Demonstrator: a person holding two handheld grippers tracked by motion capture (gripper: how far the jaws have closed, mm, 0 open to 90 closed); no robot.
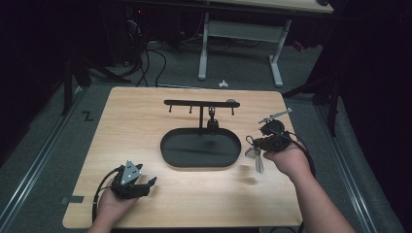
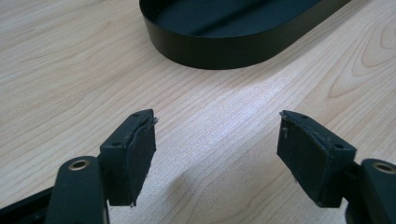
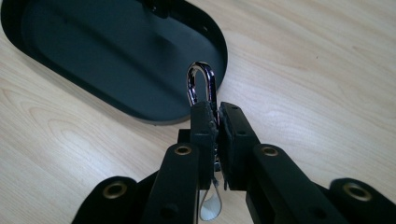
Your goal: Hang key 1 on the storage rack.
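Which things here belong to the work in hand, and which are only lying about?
In the job:
- right claw, shut on the metal clip
- black hook stand
- its oval tray

Lying about:
- left claw, open on the table
- white desk frame behind

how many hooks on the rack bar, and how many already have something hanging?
4 hooks under the rack bar: near the left end, left of the post, beside the post, near the right end. One is taken, by a dark keychain beside the post. Rear side could hide more.
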